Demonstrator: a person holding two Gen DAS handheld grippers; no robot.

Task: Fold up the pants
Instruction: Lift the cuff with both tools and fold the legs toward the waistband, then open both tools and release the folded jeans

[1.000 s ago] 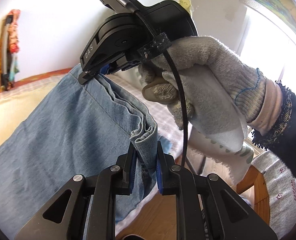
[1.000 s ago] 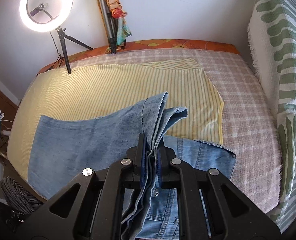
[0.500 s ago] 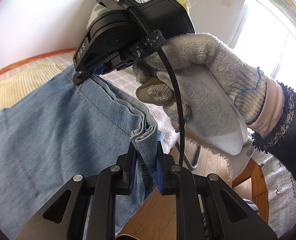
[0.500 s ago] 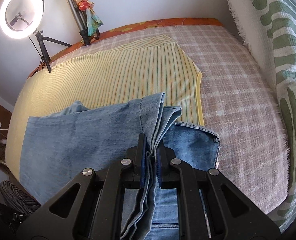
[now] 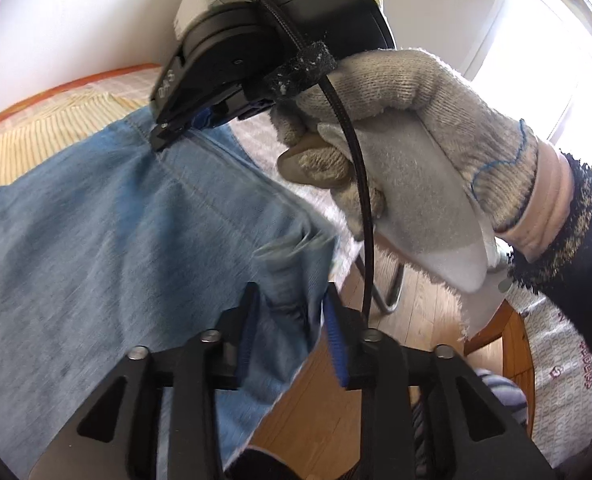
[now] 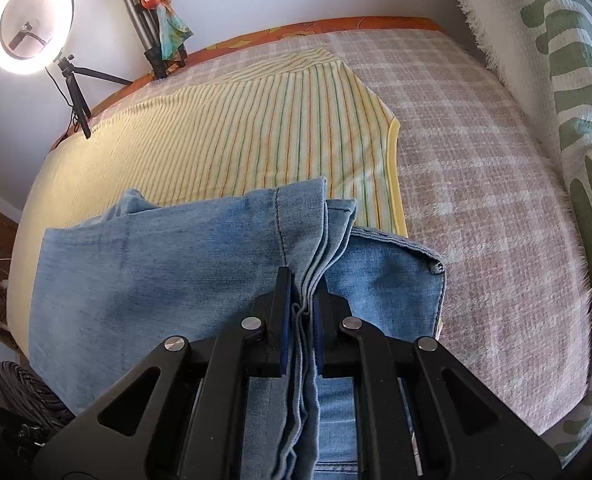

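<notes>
Light blue jeans (image 6: 143, 268) lie over a yellow striped cloth (image 6: 255, 140) on the bed, their leg end folded back over the waist part (image 6: 396, 280). My right gripper (image 6: 302, 304) is shut on the bunched hem edge. In the left wrist view the jeans (image 5: 115, 240) hang from the bed edge, and the right gripper (image 5: 183, 124), held by a gloved hand (image 5: 416, 120), pinches the far corner. My left gripper (image 5: 289, 320) has its jaws apart around the blurred near hem corner (image 5: 296, 248).
A checked bedspread (image 6: 476, 200) covers the bed. A green-patterned white cloth (image 6: 556, 100) lines the right side. A ring light on a tripod (image 6: 31, 20) stands at the back left. Wooden floor (image 5: 316, 420) and a chair leg (image 5: 392, 292) lie below the bed edge.
My left gripper has opened and let go of the hem corner, which now slips loose. The right gripper has carried its hem further over the bed, still shut.
</notes>
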